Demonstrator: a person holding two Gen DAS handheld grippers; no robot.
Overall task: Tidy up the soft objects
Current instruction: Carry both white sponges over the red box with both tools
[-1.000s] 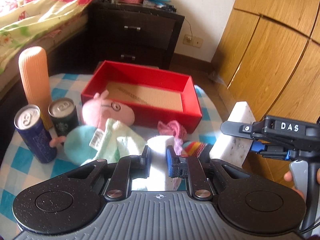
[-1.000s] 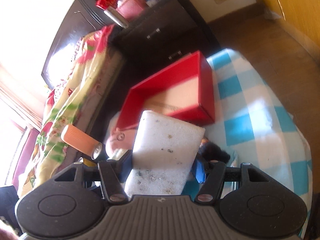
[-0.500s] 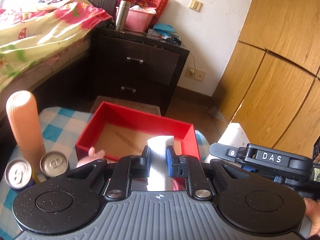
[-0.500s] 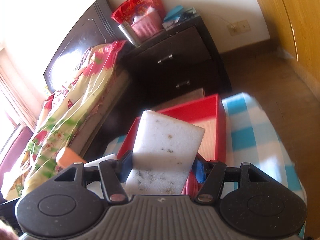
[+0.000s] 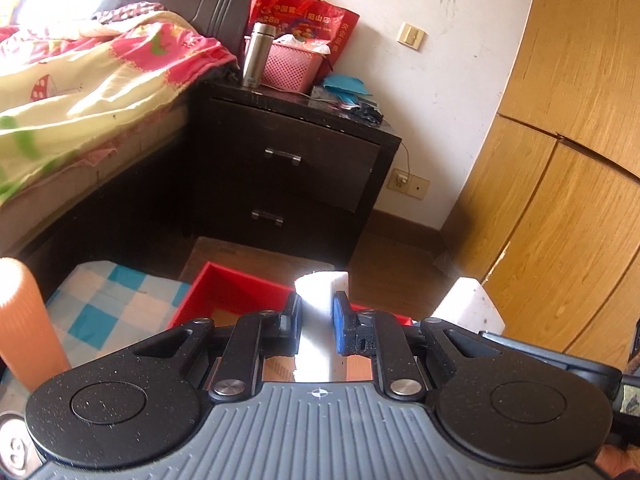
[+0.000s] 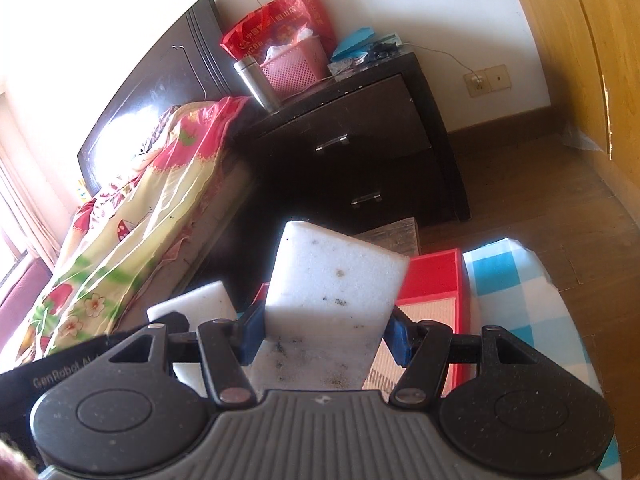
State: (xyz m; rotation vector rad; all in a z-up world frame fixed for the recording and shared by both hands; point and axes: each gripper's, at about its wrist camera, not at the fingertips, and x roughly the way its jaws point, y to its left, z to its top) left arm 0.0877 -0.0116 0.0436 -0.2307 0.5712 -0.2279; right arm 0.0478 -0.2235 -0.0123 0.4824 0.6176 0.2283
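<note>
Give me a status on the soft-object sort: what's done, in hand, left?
Done: nothing visibly; the shown part of the red box holds no soft item. In hand: the left gripper is shut on a thin white sponge, and the right gripper is shut on a larger speckled sponge, both carried near the box. Left: drop both in. Other soft items aren't in view now.

white sponge (image 5: 321, 312): upright, pinched | speckled white sponge (image 6: 332, 300): tilted, gripped

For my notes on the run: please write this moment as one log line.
left hand-held gripper: shut on white sponge | right hand-held gripper: shut on speckled sponge | red box: below both
</note>
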